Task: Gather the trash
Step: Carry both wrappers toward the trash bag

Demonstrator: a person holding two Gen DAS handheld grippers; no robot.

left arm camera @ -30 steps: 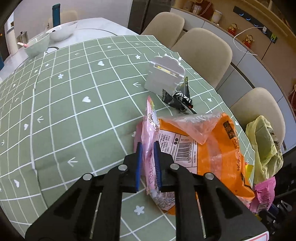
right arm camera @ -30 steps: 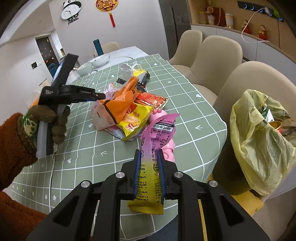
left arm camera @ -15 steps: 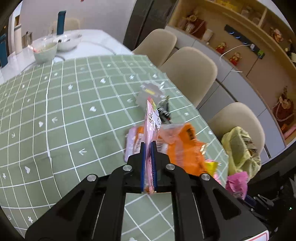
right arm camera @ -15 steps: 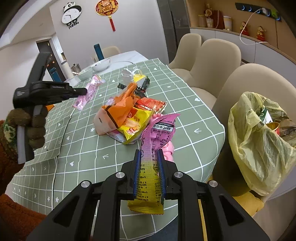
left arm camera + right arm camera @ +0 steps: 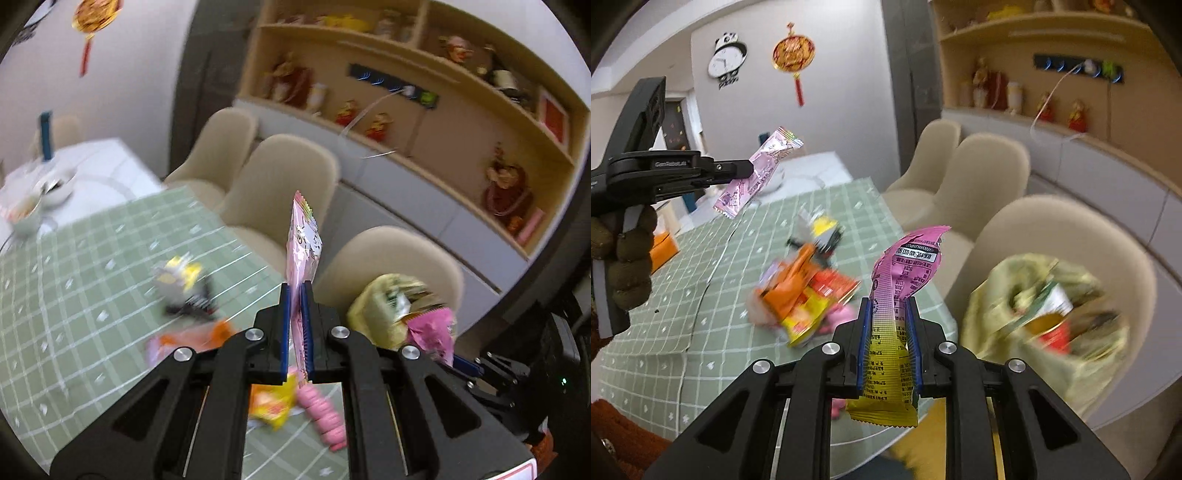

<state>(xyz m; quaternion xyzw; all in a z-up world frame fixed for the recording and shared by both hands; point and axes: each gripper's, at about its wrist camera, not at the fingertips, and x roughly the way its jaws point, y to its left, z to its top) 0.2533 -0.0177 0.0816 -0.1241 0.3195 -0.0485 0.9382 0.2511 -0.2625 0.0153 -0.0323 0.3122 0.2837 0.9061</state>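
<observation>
Black tool — blue pads, silver screws — olive knit glove

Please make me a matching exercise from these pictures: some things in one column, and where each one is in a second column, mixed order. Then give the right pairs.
Things:
1. pale pink wrapper
2. pink and yellow wrapper
3. yellow trash bag
4. orange packet

Places:
A. lying on the green checked tablecloth
B. beside the table, at a beige chair, open with trash inside
C. pinched in the left gripper, lifted off the table
D. pinched in the right gripper

Pairs: 1-C, 2-D, 3-B, 4-A
</observation>
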